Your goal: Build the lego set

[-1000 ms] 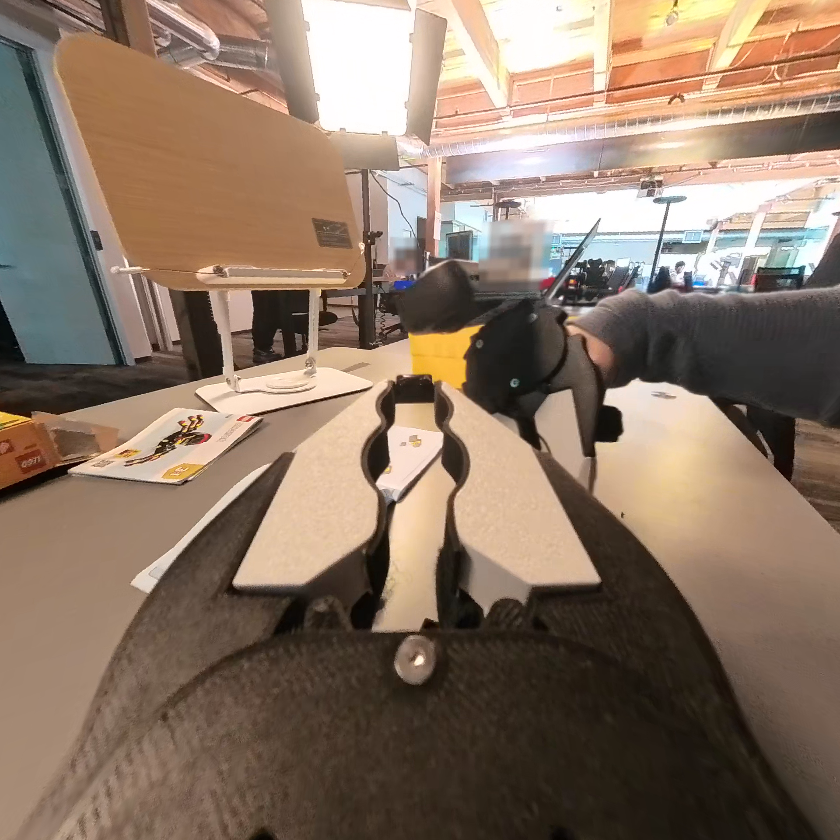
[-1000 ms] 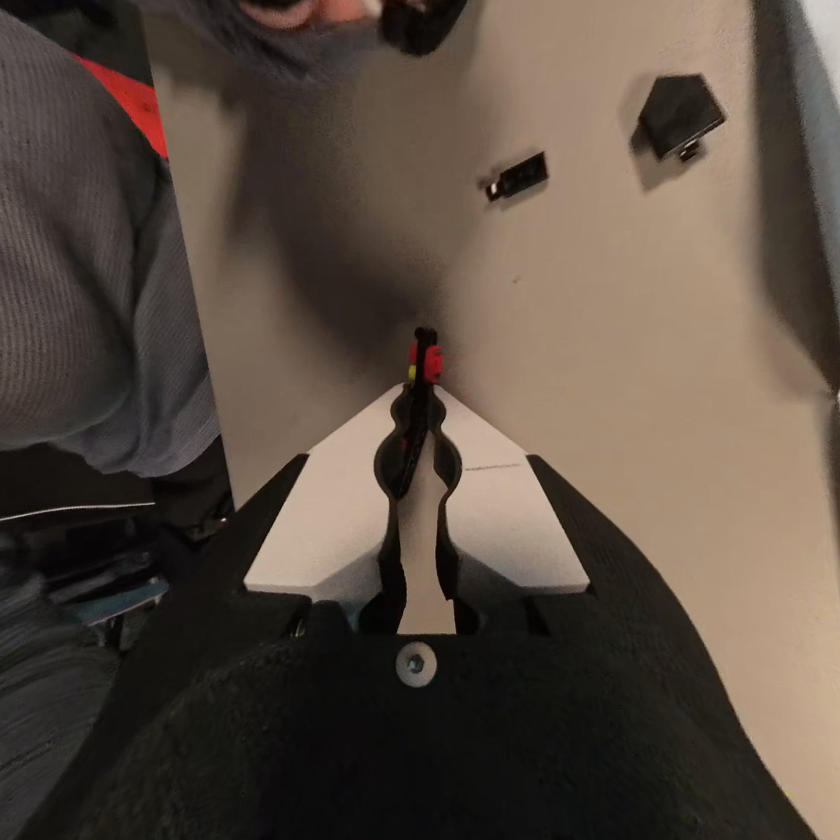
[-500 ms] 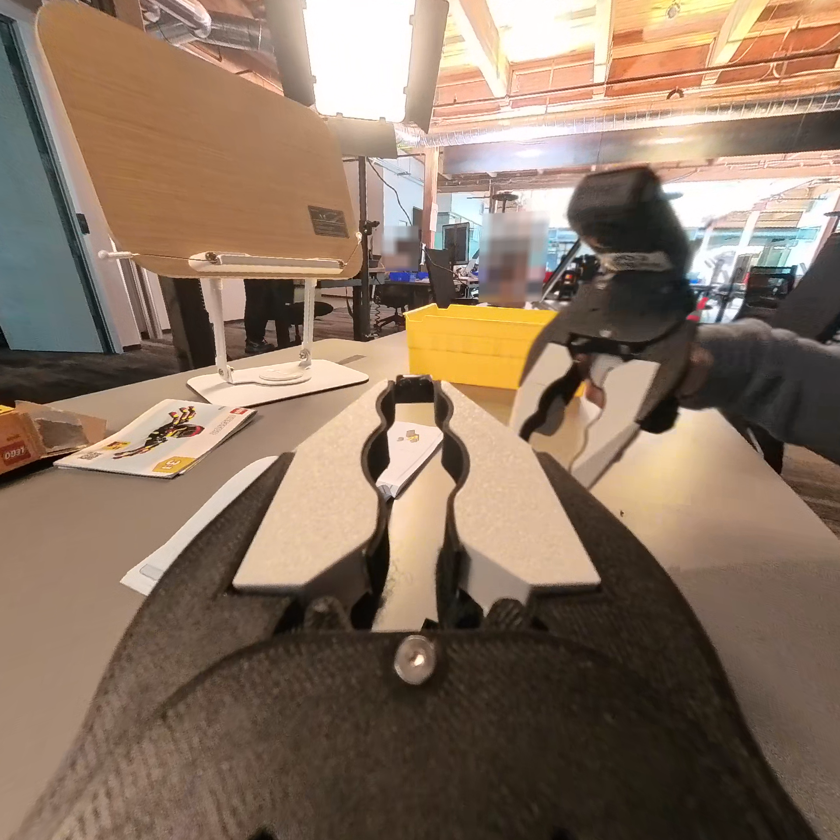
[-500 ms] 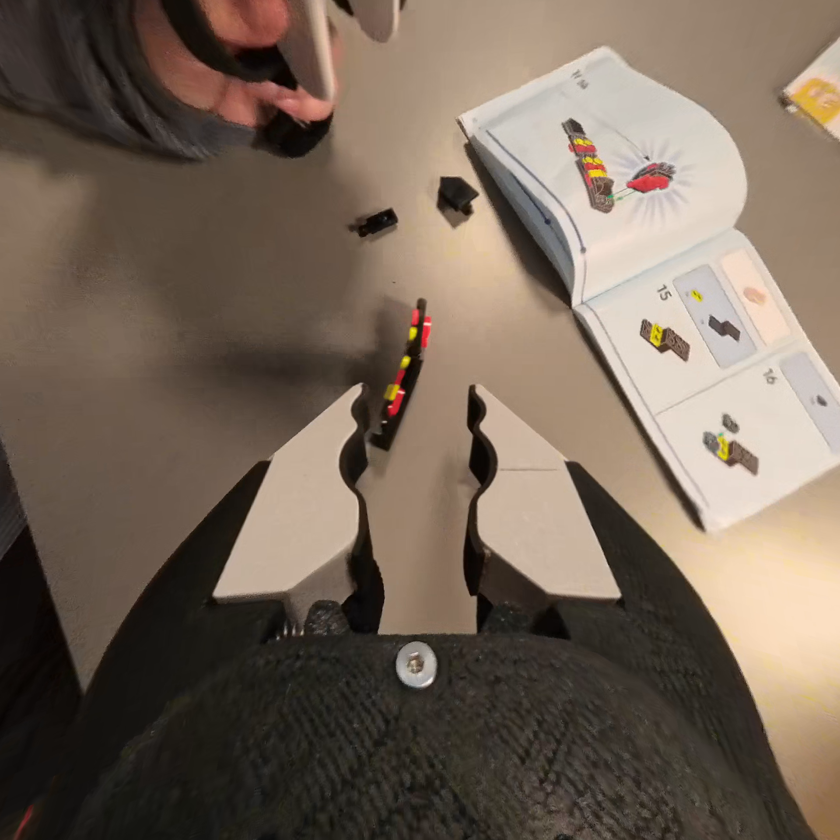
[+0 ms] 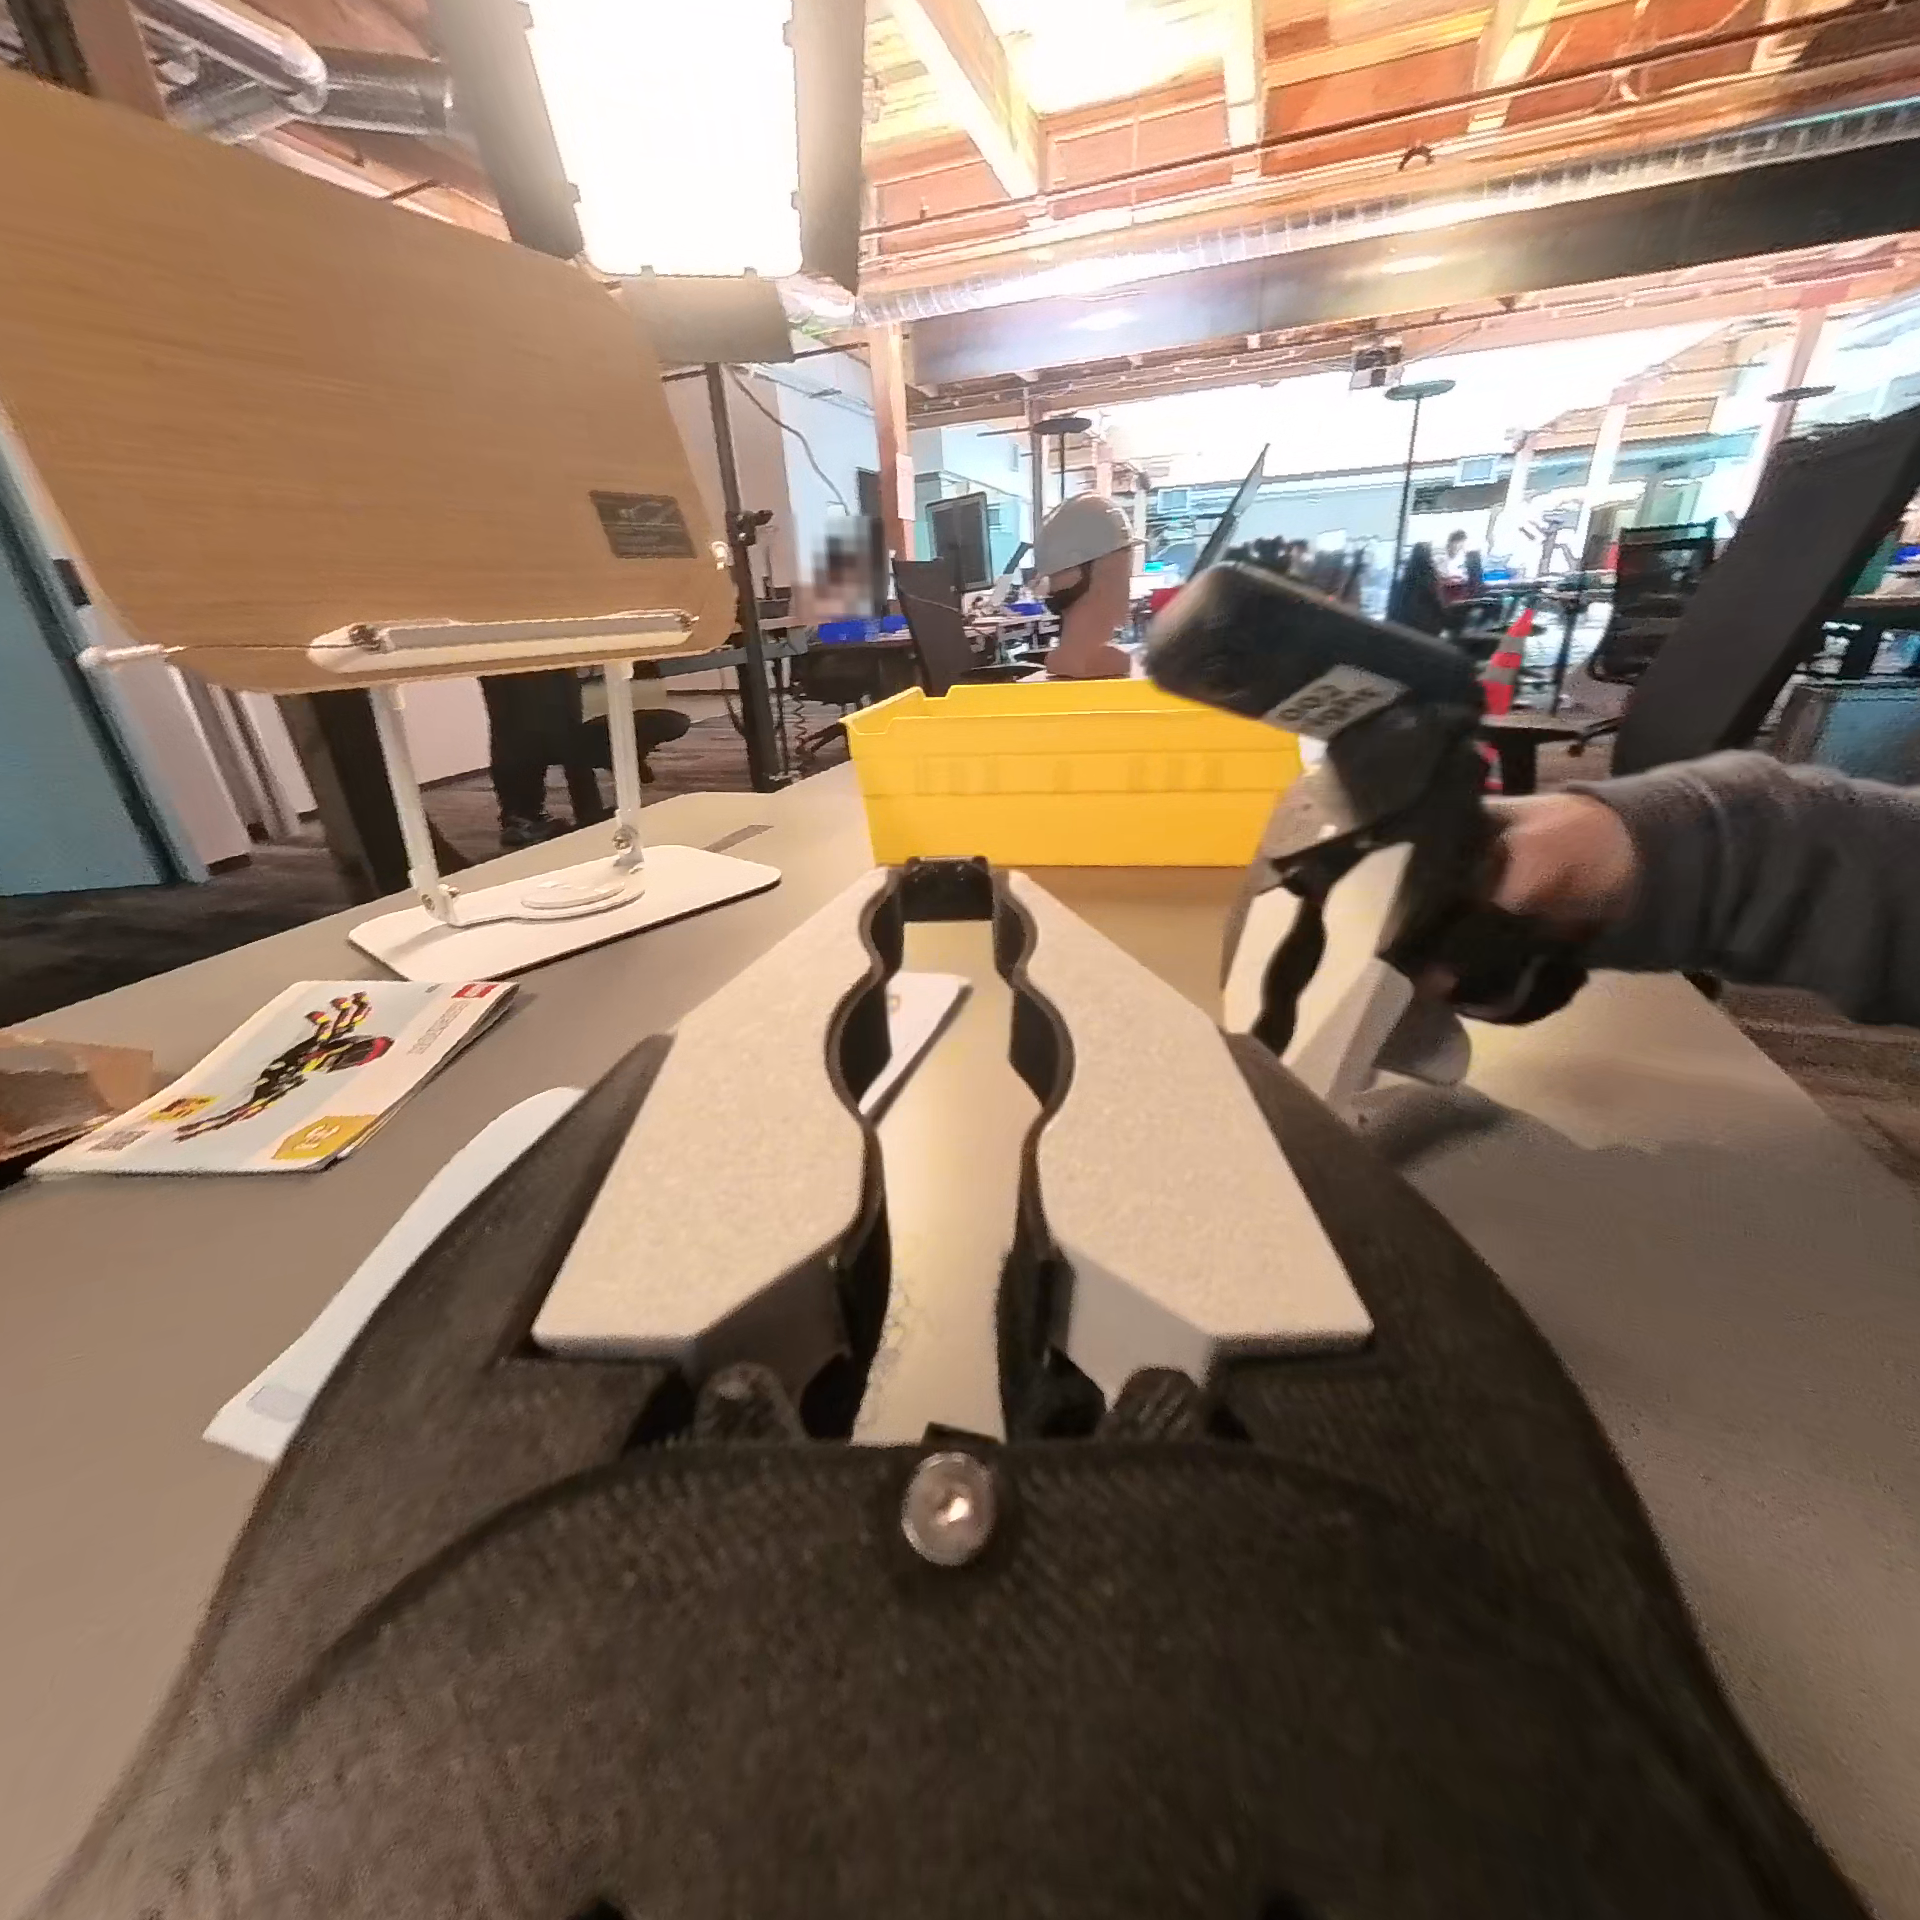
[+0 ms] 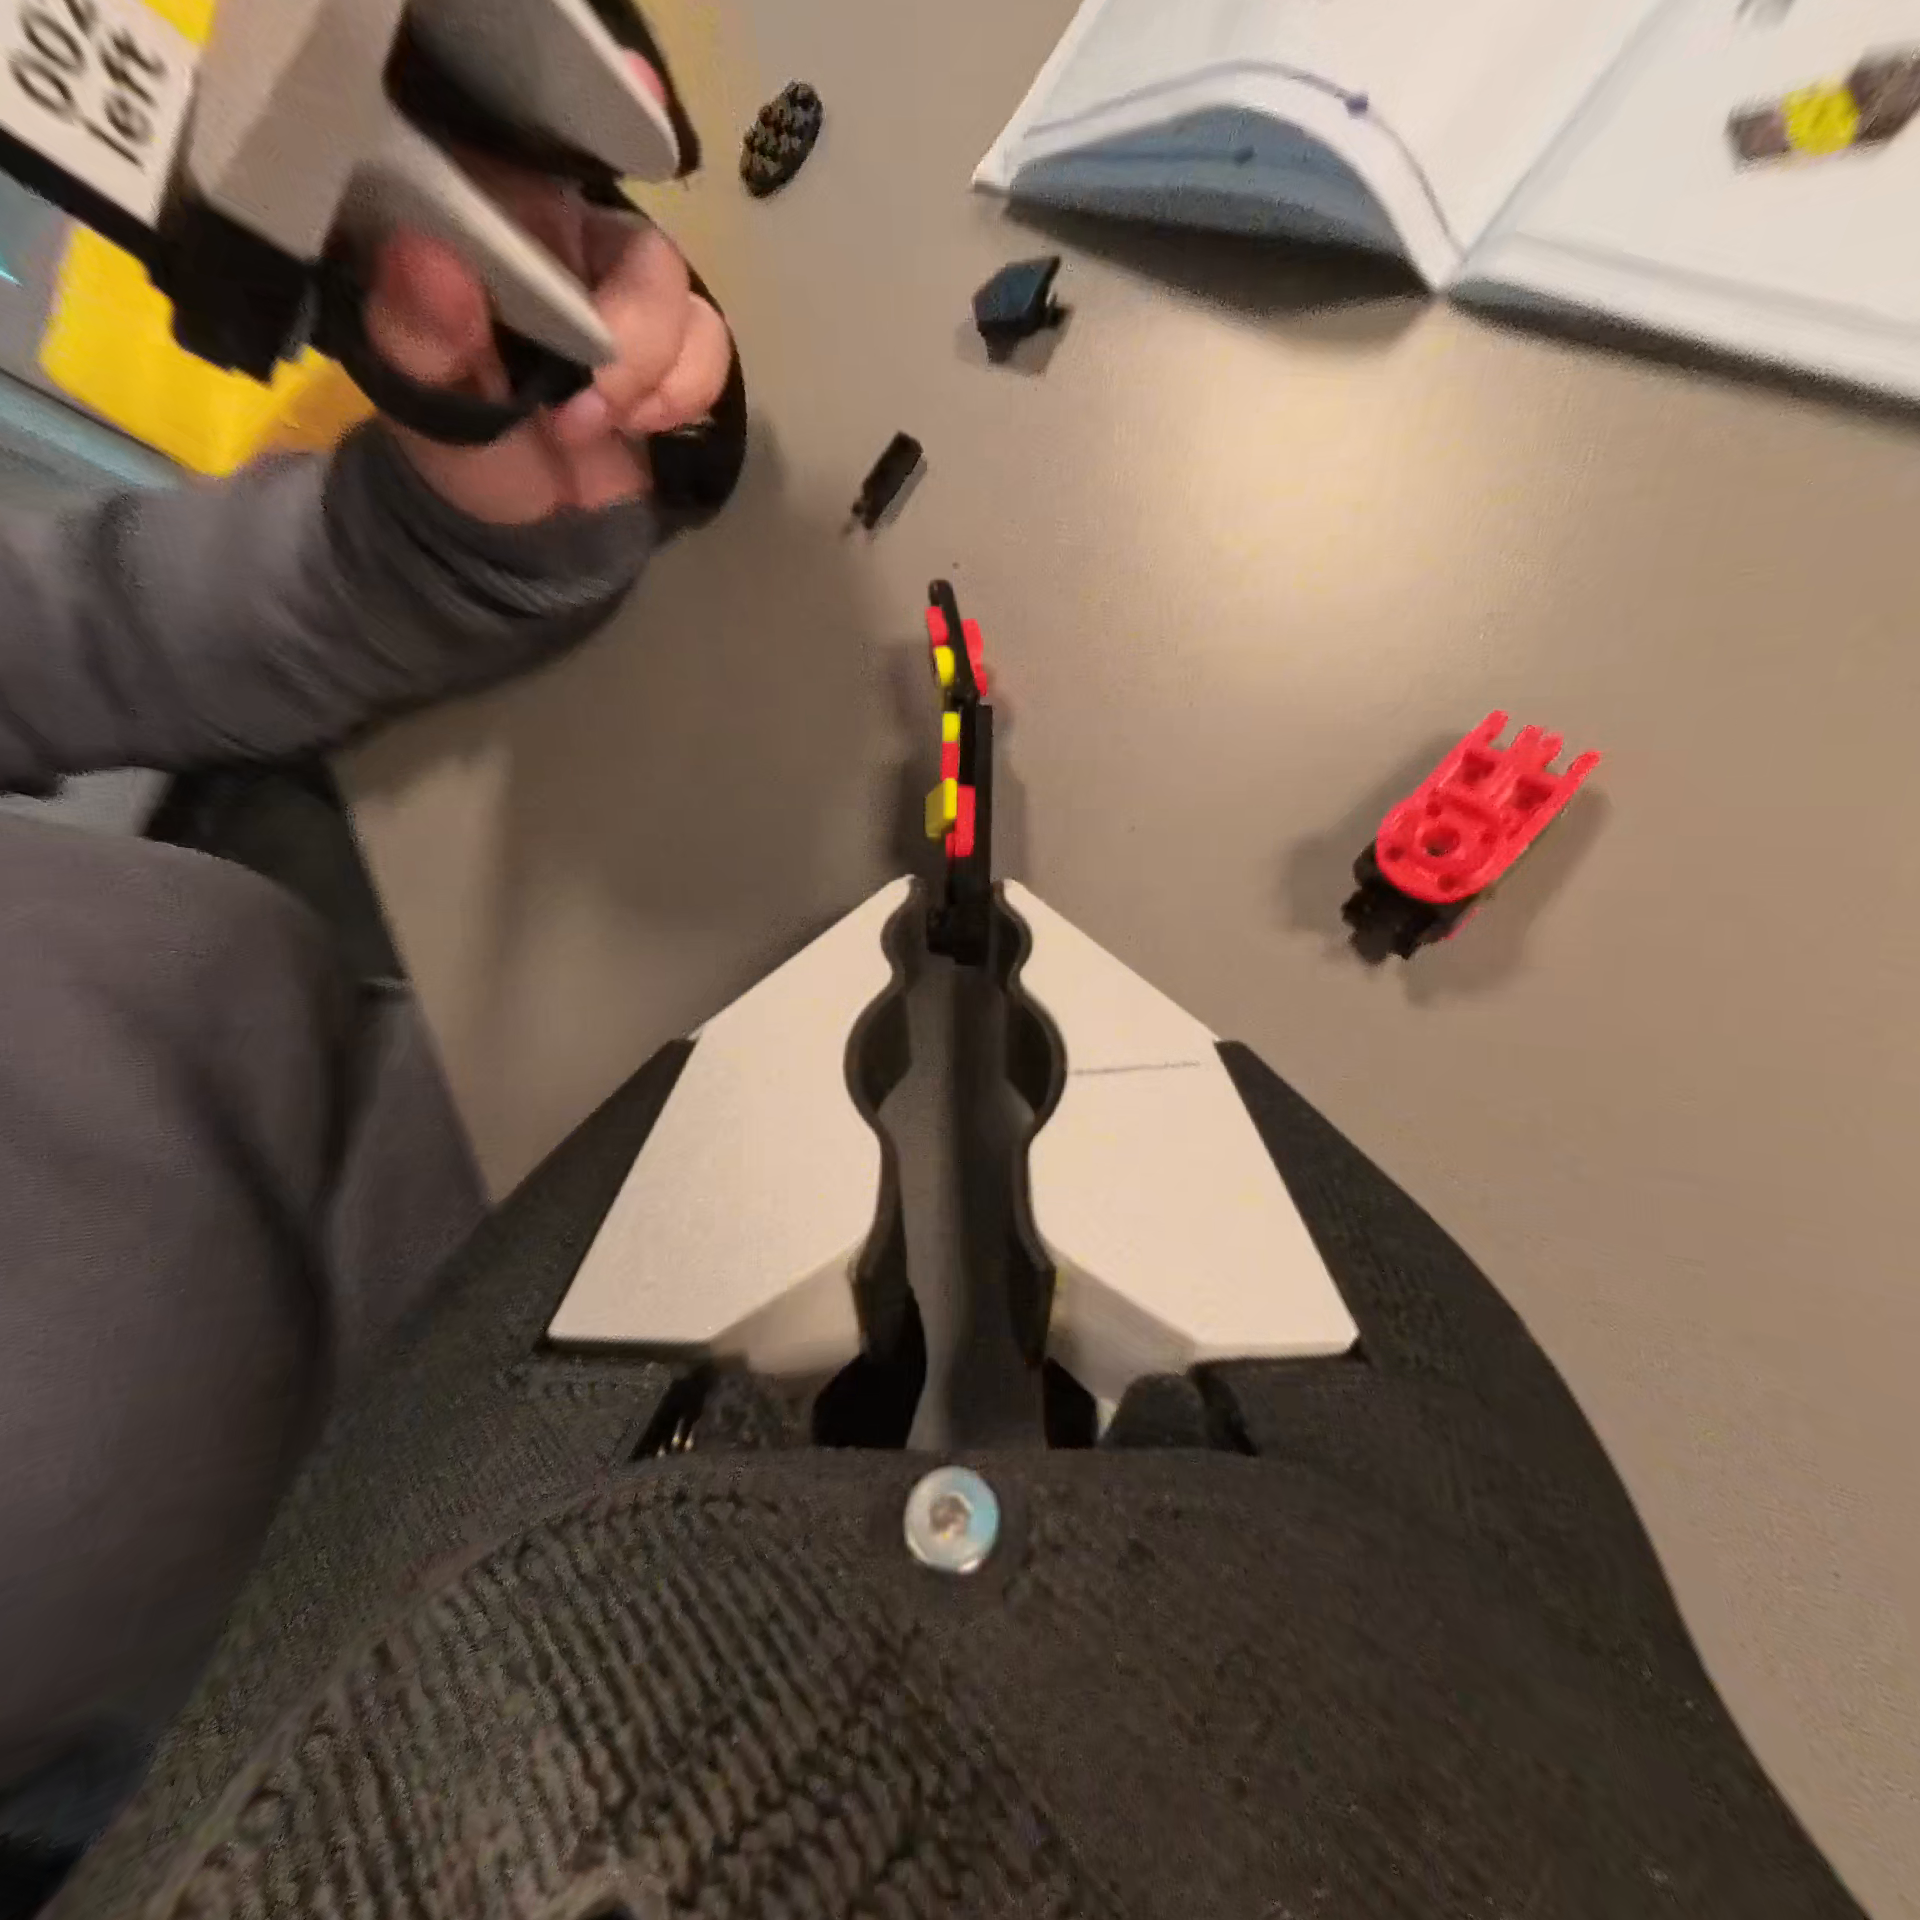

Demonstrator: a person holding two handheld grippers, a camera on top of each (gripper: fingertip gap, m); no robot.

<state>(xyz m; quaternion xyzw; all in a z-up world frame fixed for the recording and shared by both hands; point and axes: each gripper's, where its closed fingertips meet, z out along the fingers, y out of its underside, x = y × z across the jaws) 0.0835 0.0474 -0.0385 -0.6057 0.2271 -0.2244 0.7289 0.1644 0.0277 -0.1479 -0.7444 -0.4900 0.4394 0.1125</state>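
My right gripper [image 6: 961, 909] is shut on the near end of a long black Lego assembly [image 6: 961, 727] with red and yellow pieces. It holds the assembly edge-up over the grey table [image 6: 1351, 1143]. My left gripper [image 5: 943, 904] is shut on a small black Lego piece [image 5: 943, 888] at its fingertips. The right gripper also shows in the left wrist view [image 5: 1299, 1060], pointing down, right of my left one. A red and black sub-assembly [image 6: 1455, 831] lies to the right on the table. Loose small black pieces [image 6: 1013, 301] [image 6: 883, 478] [image 6: 779, 135] lie ahead.
An open instruction booklet [image 6: 1558, 208] lies at the far right. A yellow bin [image 5: 1070, 790] stands ahead of the left gripper. A wooden book stand [image 5: 343, 468] and a closed booklet [image 5: 281, 1081] are to the left. A grey sleeve [image 6: 260, 623] crosses the left side. The tips of one gripper are about 15 cm away from the tips of the other.
The right gripper was shut on the assembly, opened with it standing between the fingers, and has shut on it again. It has swung across the table. The left gripper still holds its black piece.
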